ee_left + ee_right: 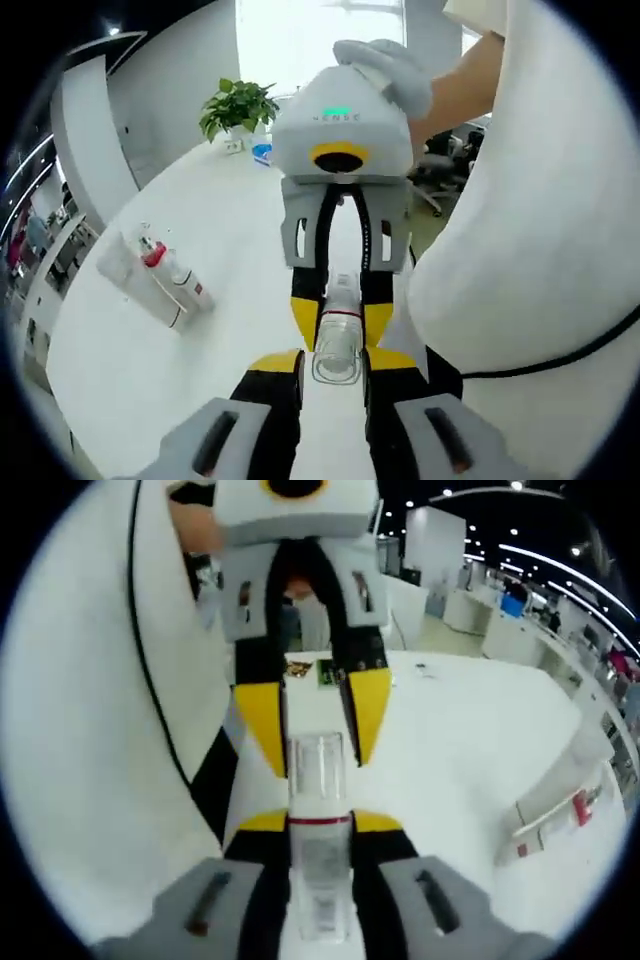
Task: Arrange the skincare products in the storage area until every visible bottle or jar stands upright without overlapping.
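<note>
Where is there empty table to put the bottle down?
Bare white table lies between the organizer tray and the two grippers holding the clear bottle. More lies toward the potted plant. It is crowded at the tray and between the grippers.

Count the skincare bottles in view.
2, possibly more hidden. One clear bottle is gripped end to end between the left gripper and right gripper; one red-capped bottle lies in the white tray.

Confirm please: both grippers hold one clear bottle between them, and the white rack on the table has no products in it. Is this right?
Not fully. The rack is not empty: the left gripper view shows a white bottle with a red cap lying in it. The rest holds: the left gripper and the right gripper both grip one clear bottle.
</note>
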{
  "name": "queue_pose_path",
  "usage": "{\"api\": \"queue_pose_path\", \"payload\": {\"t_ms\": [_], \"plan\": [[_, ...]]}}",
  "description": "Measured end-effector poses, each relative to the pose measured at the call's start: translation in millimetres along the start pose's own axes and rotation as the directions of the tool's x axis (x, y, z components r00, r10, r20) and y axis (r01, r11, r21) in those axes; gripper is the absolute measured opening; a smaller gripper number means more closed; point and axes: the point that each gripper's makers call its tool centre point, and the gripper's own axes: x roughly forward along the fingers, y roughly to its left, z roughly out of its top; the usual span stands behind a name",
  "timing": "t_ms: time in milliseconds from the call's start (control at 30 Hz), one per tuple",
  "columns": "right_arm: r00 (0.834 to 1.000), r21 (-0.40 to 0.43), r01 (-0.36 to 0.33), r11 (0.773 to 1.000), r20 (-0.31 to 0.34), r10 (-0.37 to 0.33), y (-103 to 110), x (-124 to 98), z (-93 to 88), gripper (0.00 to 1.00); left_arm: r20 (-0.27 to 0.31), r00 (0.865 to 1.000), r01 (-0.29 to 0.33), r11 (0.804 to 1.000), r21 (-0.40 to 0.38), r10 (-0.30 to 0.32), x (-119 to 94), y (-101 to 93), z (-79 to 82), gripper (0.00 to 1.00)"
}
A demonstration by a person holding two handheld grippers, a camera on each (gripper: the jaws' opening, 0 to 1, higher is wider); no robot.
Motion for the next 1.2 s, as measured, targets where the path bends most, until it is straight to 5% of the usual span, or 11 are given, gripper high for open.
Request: {"api": "queue_pose_path", "payload": {"t_ms": [167,267,533,633,667,767,800,900,1067,1100,1200], "plan": [[0.999,0.067,0.021,0.998,0.047,-0.024,-7,-11,1.8,0.20,0.110,0.993,-0.023,0.994,-0.102,0.034,-16,11.3,7.4,0.23],[0.994,0.101,0.042,0.994,0.097,-0.052,-13,-23,11.1,0.20,0.199,0.978,-0.037,0.992,-0.120,0.061,-27,17.7,17.8,0.21],[0.941,0.275,0.089,0.957,0.292,-0.171,-40,-57,42.9,0.20,0.398,0.907,0.025,0.927,-0.374,0.136,-52,38.5,40.6,0.18],[0.910,0.326,0.070,0.943,0.365,-0.194,-45,-68,58.3,0.20,0.485,0.859,0.074,0.899,-0.432,0.163,-63,44.2,53.8,0.19],[0.894,0.337,0.065,0.939,0.398,-0.205,-47,-73,65.1,0.20,0.528,0.830,0.093,0.888,-0.451,0.181,-69,48.1,60.0,0.20],[0.851,0.405,0.034,0.914,0.468,-0.239,-52,-84,77.8,0.20,0.593,0.771,0.140,0.846,-0.514,0.232,-80,59.2,68.2,0.28],[0.832,0.430,0.013,0.903,0.496,-0.249,-53,-87,82.7,0.20,0.597,0.759,0.141,0.829,-0.541,0.260,-82,64.4,68.6,0.35],[0.803,0.465,-0.022,0.885,0.535,-0.262,-55,-92,91.0,0.20,0.588,0.767,0.130,0.835,-0.534,0.257,-82,63.0,68.9,0.46],[0.752,0.483,-0.043,0.875,0.592,-0.290,-59,-107,107.2,0.20,0.657,0.726,0.223,0.836,-0.502,0.201,-84,50.8,86.6,0.47],[0.744,0.489,-0.048,0.871,0.599,-0.296,-60,-109,109.5,0.20,0.671,0.715,0.238,0.833,-0.499,0.198,-85,49.9,90.4,0.48],[0.714,0.499,-0.100,0.861,0.639,-0.288,-60,-117,117.8,0.20,0.741,0.638,0.301,0.818,-0.490,0.209,-96,53.9,106.8,0.49]]}}
